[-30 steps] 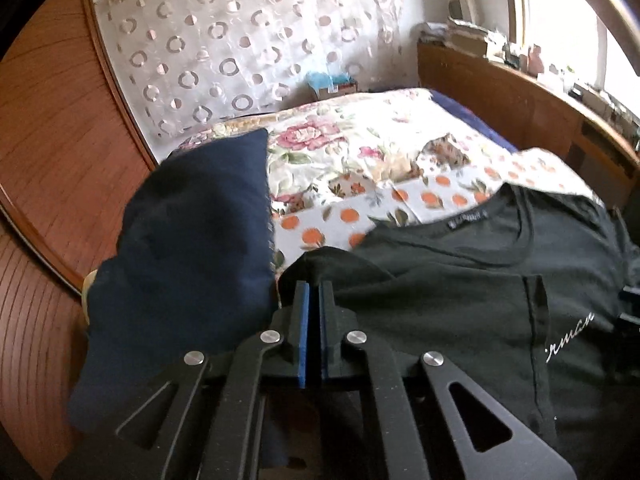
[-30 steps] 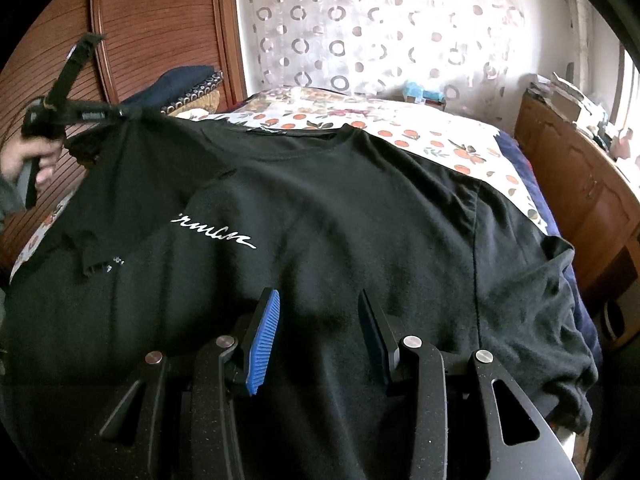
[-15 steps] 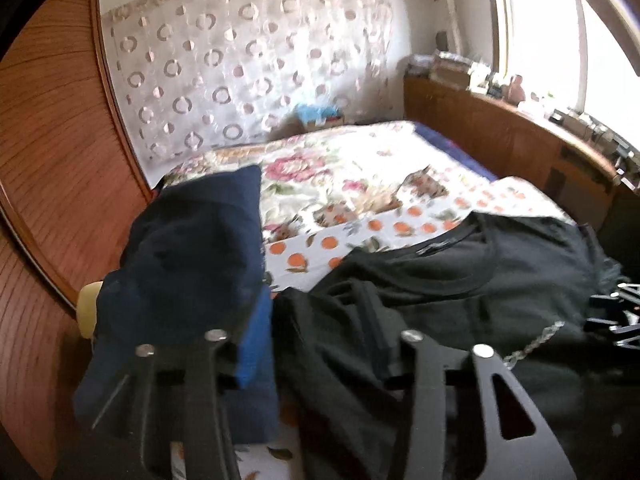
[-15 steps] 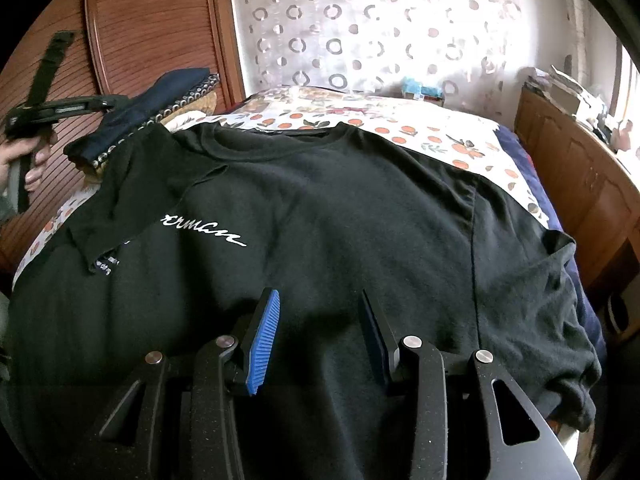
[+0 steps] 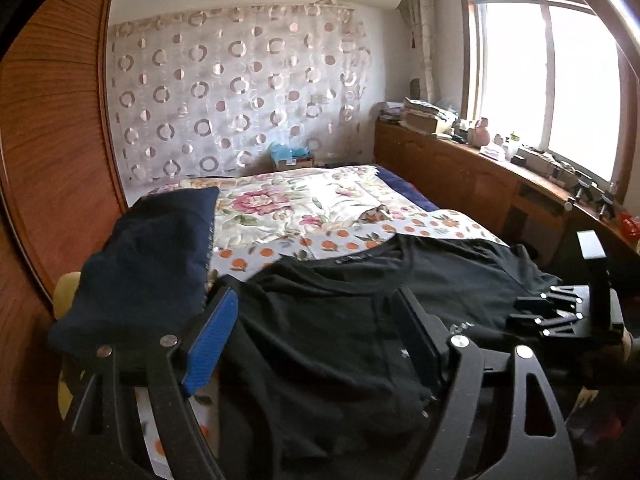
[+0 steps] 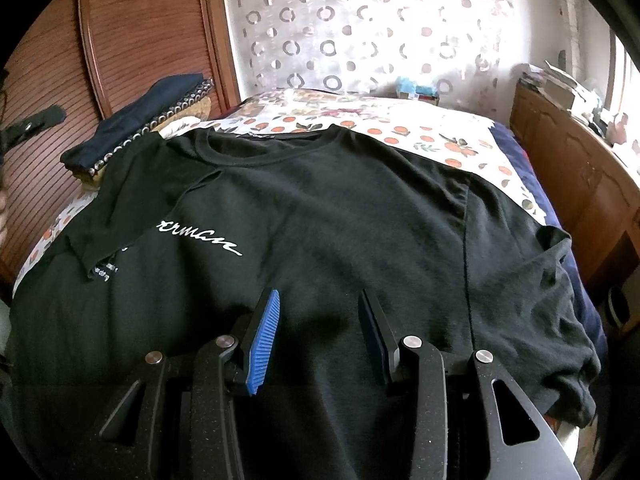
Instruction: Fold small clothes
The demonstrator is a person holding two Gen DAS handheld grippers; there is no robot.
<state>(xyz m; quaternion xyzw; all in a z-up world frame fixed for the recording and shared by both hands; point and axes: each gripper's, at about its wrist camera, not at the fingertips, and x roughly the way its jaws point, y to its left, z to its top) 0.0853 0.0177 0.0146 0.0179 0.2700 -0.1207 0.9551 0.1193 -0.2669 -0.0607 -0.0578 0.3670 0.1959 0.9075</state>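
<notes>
1. A black T-shirt (image 6: 340, 220) lies spread on the bed (image 5: 320, 200), its left sleeve folded over the chest.
2. The bedspread has flowers and oranges; folded navy clothes (image 5: 148, 256) sit by the wooden wardrobe (image 5: 52, 120).
3. The left gripper (image 5: 316, 332) has just been opening, its jaws wide and empty.
4. The right gripper (image 6: 320, 328) hovers partly open, clasping nothing.
5. A circle-patterned curtain (image 5: 240, 92) hangs behind; a window (image 5: 548, 76) is right.

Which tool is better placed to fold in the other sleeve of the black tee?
Right, probably. The unfolded sleeve lies flat on the right tool's side, and that tool hovers open over the black tee. The left tool, jaws just opened and empty, sits by the sleeve already folded in.
</notes>
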